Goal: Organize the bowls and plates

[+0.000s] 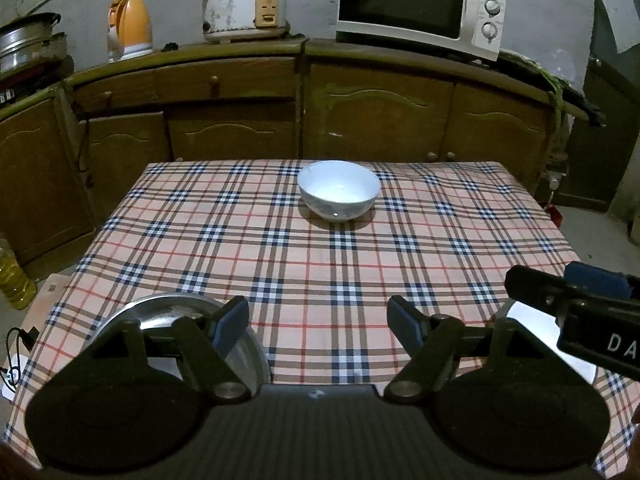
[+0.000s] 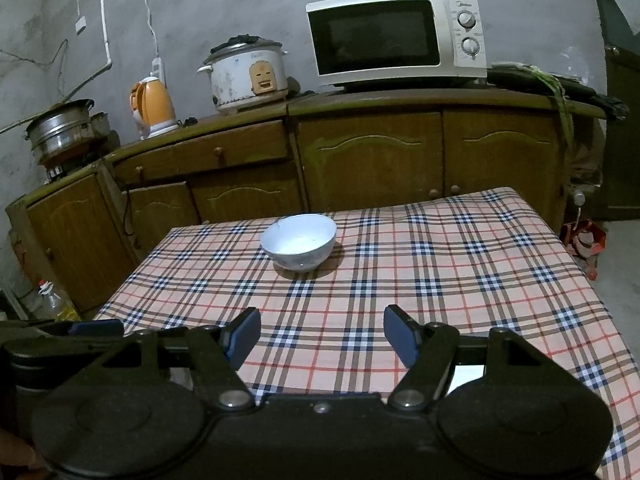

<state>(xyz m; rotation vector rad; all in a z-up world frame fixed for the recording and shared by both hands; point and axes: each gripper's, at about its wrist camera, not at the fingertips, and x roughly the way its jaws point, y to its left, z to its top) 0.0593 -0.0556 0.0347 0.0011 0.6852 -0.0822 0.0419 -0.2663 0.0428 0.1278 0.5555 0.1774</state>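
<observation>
A white bowl (image 1: 339, 190) (image 2: 299, 241) stands upright near the far edge of the plaid tablecloth (image 1: 320, 264) (image 2: 400, 272). A shiny metal plate (image 1: 168, 312) lies at the near left, partly under my left gripper's left finger. A white plate (image 1: 532, 328) (image 2: 466, 376) lies at the near right, mostly hidden by gripper parts. My left gripper (image 1: 318, 326) hovers open over the near cloth with nothing between its blue pads. My right gripper (image 2: 320, 336) is open too and holds nothing; part of it shows at the right edge of the left wrist view.
Wooden cabinets (image 1: 360, 112) run behind the table and carry a microwave (image 1: 420, 4), a rice cooker (image 1: 244, 4), an orange kettle (image 1: 130, 28) and metal pots (image 1: 28, 40). An oil bottle (image 1: 14, 276) stands on the floor at the left.
</observation>
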